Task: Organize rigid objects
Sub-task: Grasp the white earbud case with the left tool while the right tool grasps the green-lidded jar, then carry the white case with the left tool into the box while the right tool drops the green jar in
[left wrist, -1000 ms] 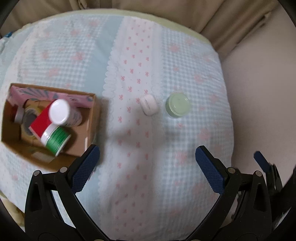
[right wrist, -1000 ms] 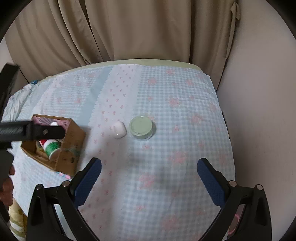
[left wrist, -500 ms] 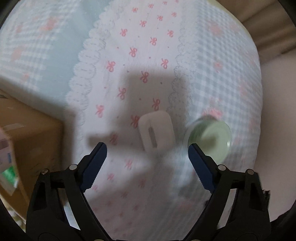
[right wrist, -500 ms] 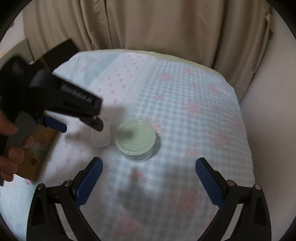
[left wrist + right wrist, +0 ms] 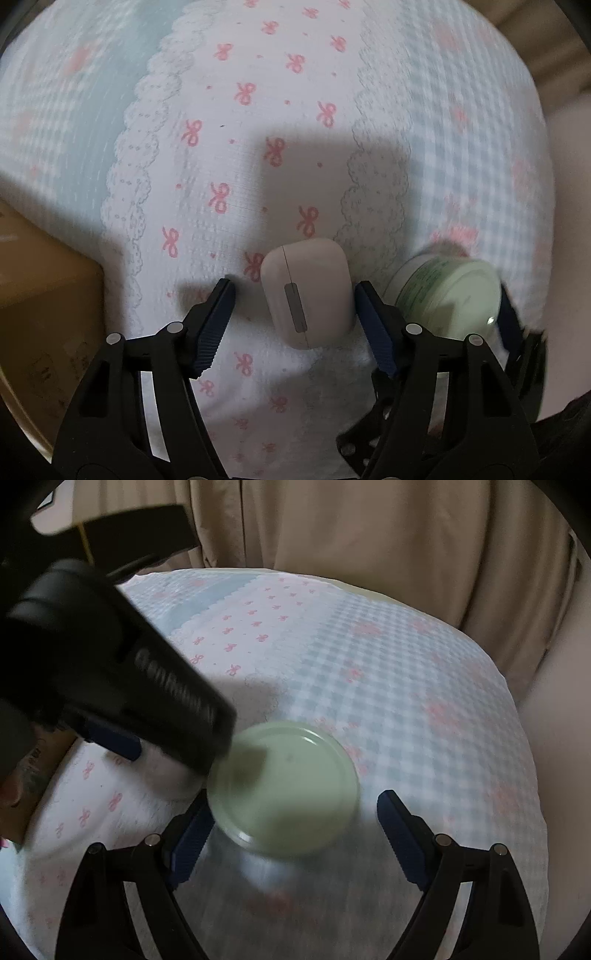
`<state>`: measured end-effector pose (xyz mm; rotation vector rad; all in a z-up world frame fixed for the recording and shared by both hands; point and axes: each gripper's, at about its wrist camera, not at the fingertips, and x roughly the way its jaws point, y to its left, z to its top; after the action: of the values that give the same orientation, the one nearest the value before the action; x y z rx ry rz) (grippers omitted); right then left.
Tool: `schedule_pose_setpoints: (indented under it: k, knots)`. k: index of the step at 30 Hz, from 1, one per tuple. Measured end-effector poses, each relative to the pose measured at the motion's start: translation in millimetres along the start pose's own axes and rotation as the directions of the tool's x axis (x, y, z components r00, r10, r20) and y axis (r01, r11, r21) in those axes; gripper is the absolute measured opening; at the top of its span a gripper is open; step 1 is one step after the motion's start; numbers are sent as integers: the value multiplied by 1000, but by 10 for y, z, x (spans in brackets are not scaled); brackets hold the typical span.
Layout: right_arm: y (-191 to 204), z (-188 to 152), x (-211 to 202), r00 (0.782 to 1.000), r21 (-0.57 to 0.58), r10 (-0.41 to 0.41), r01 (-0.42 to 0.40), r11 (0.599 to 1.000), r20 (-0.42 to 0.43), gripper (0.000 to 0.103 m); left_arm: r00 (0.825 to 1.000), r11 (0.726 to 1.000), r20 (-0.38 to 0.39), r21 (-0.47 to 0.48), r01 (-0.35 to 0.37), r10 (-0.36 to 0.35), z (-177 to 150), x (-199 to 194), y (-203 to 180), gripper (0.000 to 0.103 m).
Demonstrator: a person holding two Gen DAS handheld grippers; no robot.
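Note:
A white earbud case [image 5: 308,291] lies on the patterned cloth. My left gripper [image 5: 295,295] is open around it; the right finger touches its side and the left finger stands a little off. A pale green round jar [image 5: 282,786] stands just right of the case, also in the left wrist view [image 5: 450,295]. My right gripper [image 5: 291,819] is open around the jar, the left finger near its rim and the right finger apart. The left gripper's black body [image 5: 110,672] hides the case in the right wrist view.
A cardboard box [image 5: 40,302] stands at the left, close to my left gripper. The cloth-covered table [image 5: 406,686] ends at beige curtains [image 5: 369,535] behind and a pale wall on the right.
Both grippers have come down and forward. The left one narrowed around the white case, the right one closed in around the green jar. The box slid out to the left edge of view.

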<state>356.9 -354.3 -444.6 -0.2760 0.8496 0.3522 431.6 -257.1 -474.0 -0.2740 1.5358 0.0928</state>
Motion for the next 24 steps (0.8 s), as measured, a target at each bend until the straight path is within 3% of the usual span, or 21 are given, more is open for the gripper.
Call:
schedule_pose_setpoints:
  k: [2,4,6,9,19,24]
  knots:
    - [27,23,34,1000,-27,3,-3,1000,10,79,1000,1000,-12,11,-21,21,26,38,-69,65]
    - [78,31,62,1000,-61,16,-16,998,6,67,1000,1000,-23,-1,-21,21,67,78,-118,65]
    - [107,26,52,1000,-79,9,-8,997,7,67,999,1000,-30,-4,-24,24,100,93,-123,64]
    - [129,11,19,1000,-85,5,-5,996,1,67,1000,1000,-22,18,-18,18,168,49,-105,46]
    - [154,-114,-210,999,-22,-16,15,1000,-32,67,996,996,6,6,87,-87,170,-17,295,45]
    - [88,-87,-398,999,31,-29,30,999,-24,66,991,992,38,13,126,-127,-13,-326,308,45]
